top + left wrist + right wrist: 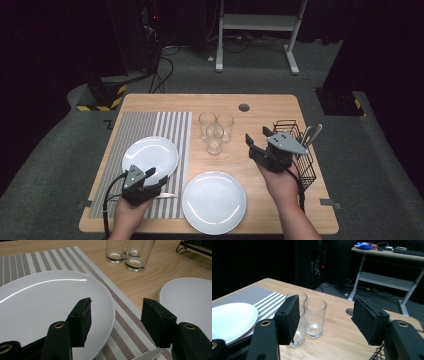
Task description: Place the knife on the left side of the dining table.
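My left gripper [155,175] hovers low at the near right rim of a white plate [150,152] on the striped placemat [170,130]. In the left gripper view its jaws [116,306] stand open, one over the plate [37,302] and one over the placemat [125,325], with nothing gripped. A knife [165,195] lies on the mat just below it, its tip [147,355] showing between the jaws. My right gripper [257,135] is raised beside the wire basket [300,155], open and empty. It points at three clear glasses [314,315].
A second white plate [214,201] lies on bare wood near the front edge. The glasses [215,131] stand clustered mid-table. Cutlery [310,134] stands in the basket. A cable hole [244,107] sits near the far edge.
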### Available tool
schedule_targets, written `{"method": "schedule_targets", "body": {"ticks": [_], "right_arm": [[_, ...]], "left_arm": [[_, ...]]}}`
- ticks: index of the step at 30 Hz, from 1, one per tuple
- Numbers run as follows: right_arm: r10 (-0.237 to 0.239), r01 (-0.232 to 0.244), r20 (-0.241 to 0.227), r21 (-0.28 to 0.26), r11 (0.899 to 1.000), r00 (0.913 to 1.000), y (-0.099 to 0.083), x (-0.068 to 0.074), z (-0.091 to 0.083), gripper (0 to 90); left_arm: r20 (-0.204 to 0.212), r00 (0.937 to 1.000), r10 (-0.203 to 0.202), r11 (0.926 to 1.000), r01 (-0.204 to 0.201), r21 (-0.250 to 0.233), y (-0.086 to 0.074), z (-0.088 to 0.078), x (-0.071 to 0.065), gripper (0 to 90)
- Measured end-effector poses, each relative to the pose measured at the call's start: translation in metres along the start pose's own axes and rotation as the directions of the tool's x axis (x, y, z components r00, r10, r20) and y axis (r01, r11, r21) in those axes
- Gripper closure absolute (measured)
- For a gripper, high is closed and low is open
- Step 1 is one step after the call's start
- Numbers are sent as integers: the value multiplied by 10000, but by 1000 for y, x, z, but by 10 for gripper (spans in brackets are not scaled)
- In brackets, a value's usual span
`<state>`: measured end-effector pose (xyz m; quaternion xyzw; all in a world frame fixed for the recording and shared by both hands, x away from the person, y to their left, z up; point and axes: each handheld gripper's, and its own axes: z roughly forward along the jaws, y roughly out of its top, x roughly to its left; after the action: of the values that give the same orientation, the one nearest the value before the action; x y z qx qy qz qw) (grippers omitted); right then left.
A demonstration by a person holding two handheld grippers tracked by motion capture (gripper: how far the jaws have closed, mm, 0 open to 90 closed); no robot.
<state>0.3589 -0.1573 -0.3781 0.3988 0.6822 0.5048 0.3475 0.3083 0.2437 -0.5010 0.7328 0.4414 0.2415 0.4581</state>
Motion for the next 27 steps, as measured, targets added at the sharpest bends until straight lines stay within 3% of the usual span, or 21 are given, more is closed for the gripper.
{"method": "schedule_targets", "body": {"ticks": [16, 27], "right_arm": [[-103, 75, 890, 308, 9995, 9960, 14, -30, 11, 411], [69, -141, 1321, 536, 9985, 9912, 15, -52, 14, 461]], "left_arm": [[-257, 9997, -32, 9995, 40, 324, -2, 2, 5, 415], [-231, 9997, -87, 9998, 92, 193, -2, 0, 7, 414]]}}
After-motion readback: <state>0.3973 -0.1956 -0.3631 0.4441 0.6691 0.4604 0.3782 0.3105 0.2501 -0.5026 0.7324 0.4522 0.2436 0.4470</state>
